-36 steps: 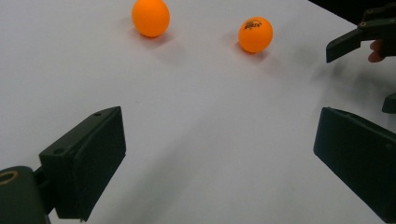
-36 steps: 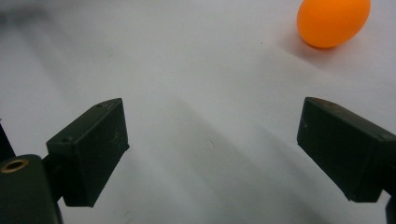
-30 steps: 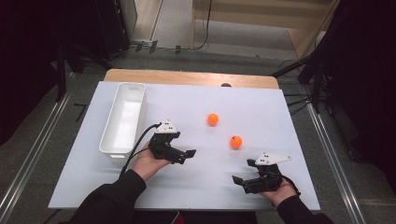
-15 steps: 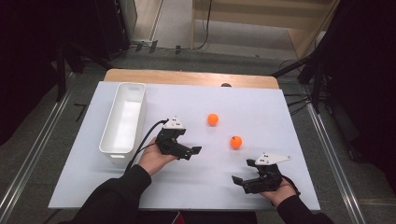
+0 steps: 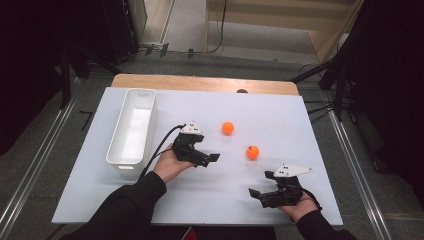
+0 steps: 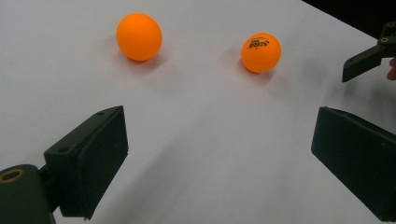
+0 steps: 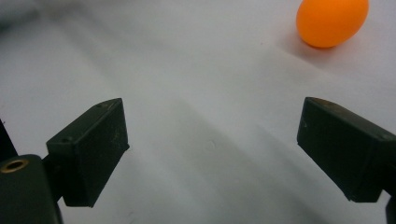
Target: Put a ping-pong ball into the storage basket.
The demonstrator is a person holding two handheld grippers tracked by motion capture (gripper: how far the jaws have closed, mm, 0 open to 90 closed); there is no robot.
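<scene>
Fingers on your left gripper (image 5: 209, 158) stand wide apart with nothing between them, hovering over bare white counter (image 5: 280, 120) and aimed toward the right side of it. In the left gripper view those fingers (image 6: 88, 161) frame two orange table-tennis balls ahead of them, both resting on the counter and clear of the pads. The far ball (image 6: 139, 37) sits ahead and toward your left finger; the near ball (image 6: 261, 52) sits ahead and nearer your right finger, its printed black logo facing up and toward the camera. Being round, neither ball has a long axis to line up with.

From the high view, the far ball (image 5: 228, 127) lies just beyond the left gripper's tips, and the near ball (image 5: 253, 152) lies to their right, between your two grippers.

Your right gripper (image 5: 260, 189) also has its fingers spread wide and empty, low over the counter near its front edge, pointing left. In the right gripper view one orange ball (image 7: 332, 20) lies well ahead, past the right-hand finger (image 7: 343, 147).

Beyond your left hand (image 5: 169, 165), an empty white rectangular bin (image 5: 131, 131) stands with its long side running away from you.
</scene>
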